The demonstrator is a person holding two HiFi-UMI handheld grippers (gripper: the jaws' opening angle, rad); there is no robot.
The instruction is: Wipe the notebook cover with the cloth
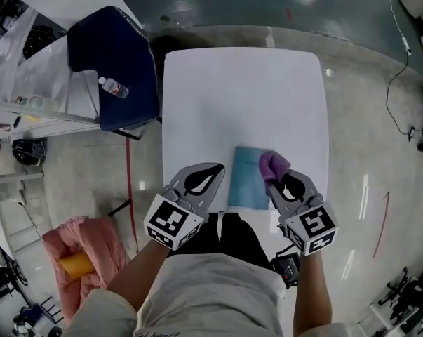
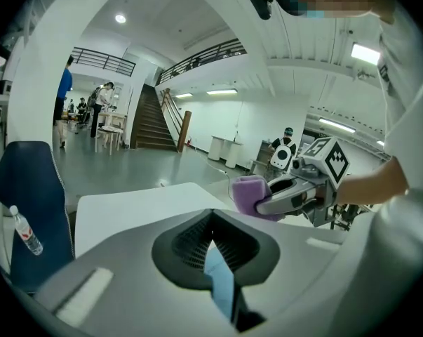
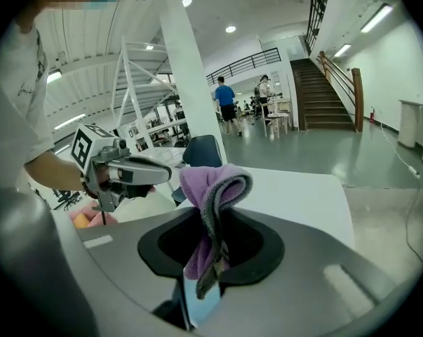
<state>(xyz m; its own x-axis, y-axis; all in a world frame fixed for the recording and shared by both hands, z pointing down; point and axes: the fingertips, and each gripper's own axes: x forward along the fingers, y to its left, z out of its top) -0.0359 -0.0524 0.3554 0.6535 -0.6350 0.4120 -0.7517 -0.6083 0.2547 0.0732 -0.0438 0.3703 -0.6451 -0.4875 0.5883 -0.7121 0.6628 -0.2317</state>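
- Your right tool [image 1: 276, 182]: clamped on the purple cloth [image 1: 273, 163], at the right edge of the notebook [image 1: 248, 181].
- Your left tool [image 1: 216, 168]: closed, empty.
- Notebook: flat near the near edge of the bench [image 1: 239, 90].

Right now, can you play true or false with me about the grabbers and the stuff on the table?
1. The right gripper is pinching a purple cloth. True.
2. The notebook is red. False: it is light blue.
3. The left gripper holds the cloth too. False: its jaws are together with nothing between them.
4. A water bottle lies on the blue chair. True.
5. The notebook lies on the floor. False: it lies on the white table.
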